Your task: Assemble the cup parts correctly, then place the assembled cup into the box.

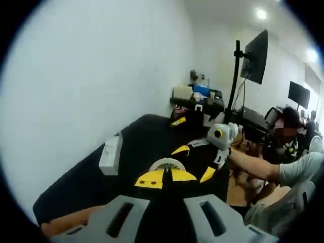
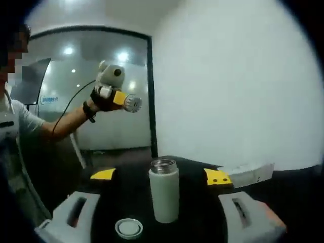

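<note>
A grey-white cup body [image 2: 163,195] with an open steel mouth stands upright on the black table [image 2: 197,217]. It sits between the yellow-tipped fingers of my right gripper [image 2: 161,175], which is open and does not touch it. A round white lid [image 2: 128,228] lies flat on the table to the left of the cup. A hand holds my left gripper [image 2: 126,101] high in the air, shut on a small round ridged cup part [image 2: 133,103]. In the left gripper view that ring-shaped part [image 1: 167,164] sits at the closed yellow tips of my left gripper [image 1: 166,178]. Beyond it, my right gripper [image 1: 194,162] stands open.
A long white box [image 1: 110,154] lies near the table's wall side, also seen as the white box [image 2: 248,173]. A monitor on a pole [image 1: 255,55] and a cluttered shelf [image 1: 195,96] stand past the table's far end. A person [image 1: 291,152] sits at the right.
</note>
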